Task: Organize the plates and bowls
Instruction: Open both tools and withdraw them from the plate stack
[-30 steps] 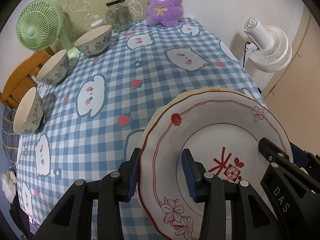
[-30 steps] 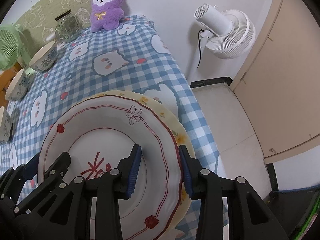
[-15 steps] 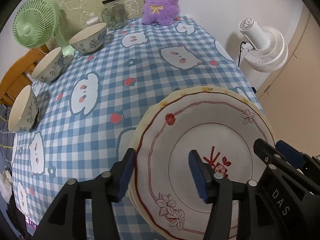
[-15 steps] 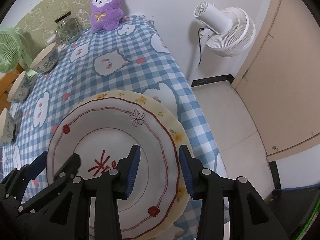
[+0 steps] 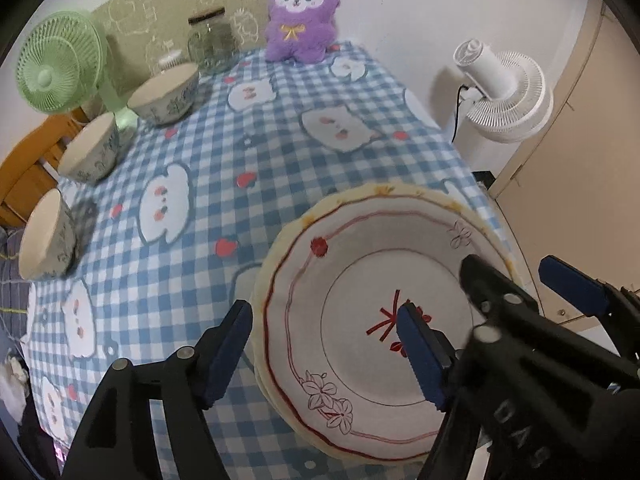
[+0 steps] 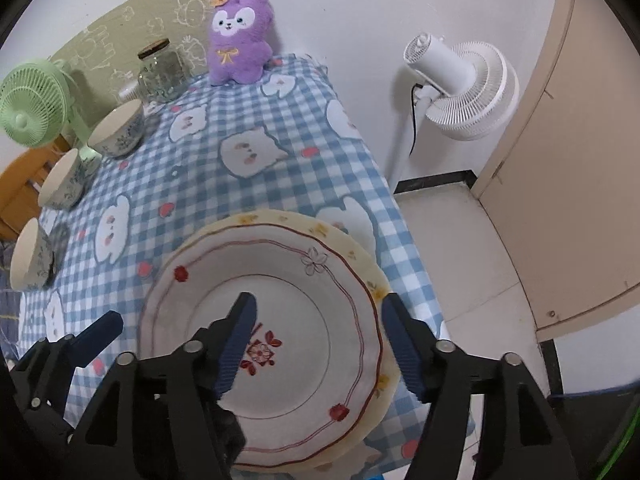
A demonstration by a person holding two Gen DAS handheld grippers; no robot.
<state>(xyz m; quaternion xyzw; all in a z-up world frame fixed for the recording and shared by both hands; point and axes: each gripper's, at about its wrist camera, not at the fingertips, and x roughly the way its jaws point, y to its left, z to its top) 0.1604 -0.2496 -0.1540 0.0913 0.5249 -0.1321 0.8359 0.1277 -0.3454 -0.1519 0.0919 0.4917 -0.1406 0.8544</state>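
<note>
A white plate with red trim point(image 5: 360, 272) point(image 6: 280, 280) lies stacked on a cream plate with yellow flowers point(image 5: 448, 200) point(image 6: 288, 220) at the table's near right corner. My left gripper point(image 5: 324, 344) is open, its jaws straddling the stack's left rim. My right gripper point(image 6: 320, 344) is open, its jaws straddling the right rim. Three patterned bowls point(image 5: 166, 96) point(image 5: 90, 152) point(image 5: 44, 236) stand in a row along the left side; they also show in the right wrist view point(image 6: 118, 128).
The blue checked tablecloth point(image 5: 240, 140) covers the table. A green fan point(image 5: 60, 68), a glass jar point(image 5: 210, 40) and a purple plush toy point(image 5: 300, 16) stand at the far end. A white floor fan point(image 6: 460, 88) and a beige door point(image 6: 580, 160) are to the right.
Both grippers opened wide and let go of the red-trimmed plate, which now rests on the cream plate. Both grippers drew back slightly.
</note>
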